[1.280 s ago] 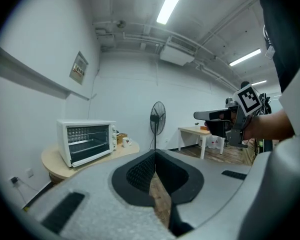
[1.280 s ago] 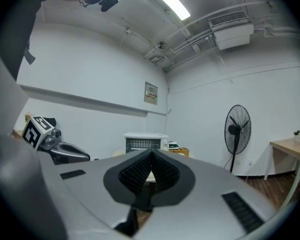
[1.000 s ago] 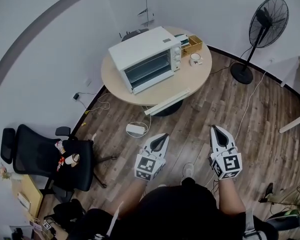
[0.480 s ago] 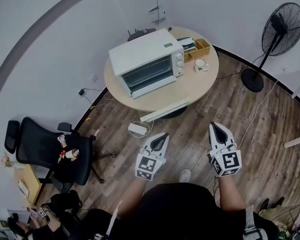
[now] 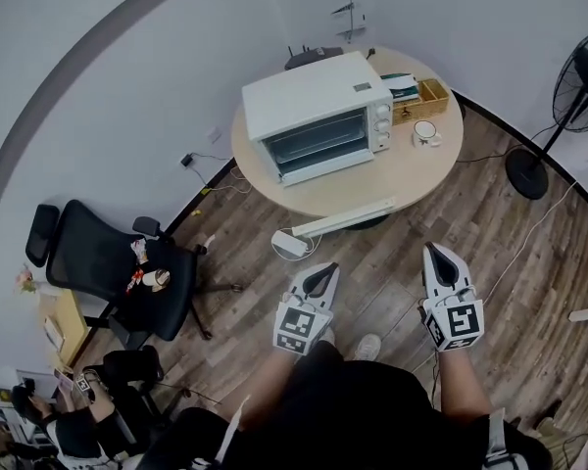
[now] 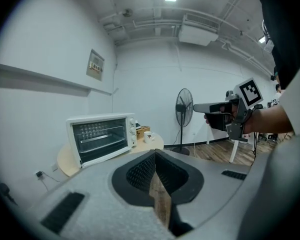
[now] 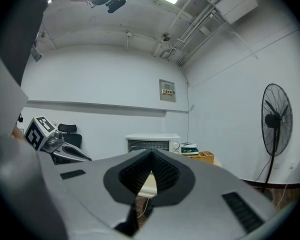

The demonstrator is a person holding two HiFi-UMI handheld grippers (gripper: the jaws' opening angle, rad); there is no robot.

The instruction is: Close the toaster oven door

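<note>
pointing left gripper [image 5: 323, 274] and right gripper [image 5: 433, 255] twd the toaster oven [image 5: 318, 116], both hanging over wood floor [image 5: 510, 233], well short of it, touching nothing. pressing left jaws fully together w/ nothing between; pressing right jaws tip to tip too, also gripping nothing. finding the oven up ahead on round table [image 5: 372, 192] by the curved wall, glass front facing the grippers, knobs at its right end; not making out from here whether door is fully shut. noting mug [image 5: 426, 132] and wooden box [image 5: 426, 94] just beside oven on same table. showing b/w square markers on each gripper's cube; finding wall sign [image 7: 167, 90] too small for reading.
</note>
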